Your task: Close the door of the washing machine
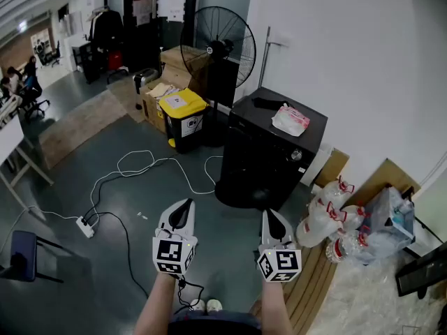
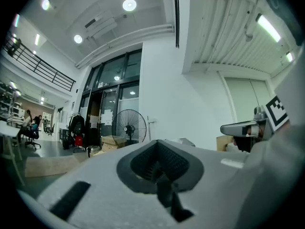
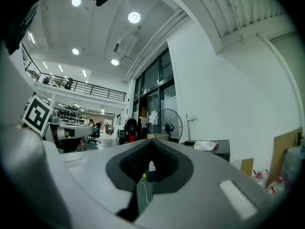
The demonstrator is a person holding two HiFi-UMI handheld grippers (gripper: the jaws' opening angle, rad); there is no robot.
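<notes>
The black washing machine (image 1: 276,142) stands against the white wall, right of centre in the head view, with a white packet (image 1: 290,120) on its top. Its round door (image 1: 239,189) hangs open at the lower front, near the floor. My left gripper (image 1: 183,209) and right gripper (image 1: 272,220) are held level side by side, well short of the machine, and both are shut with nothing in them. The right gripper view looks past the right gripper (image 3: 150,168) to the machine's top (image 3: 220,148). In the left gripper view the left gripper (image 2: 159,174) fills the foreground.
A big standing fan (image 1: 218,47) and a black bin with a yellow lid (image 1: 184,117) stand left of the machine, cardboard boxes behind them. Cables (image 1: 140,166) and a power strip (image 1: 85,227) lie on the floor. Water bottles (image 1: 327,222) and bags crowd the right.
</notes>
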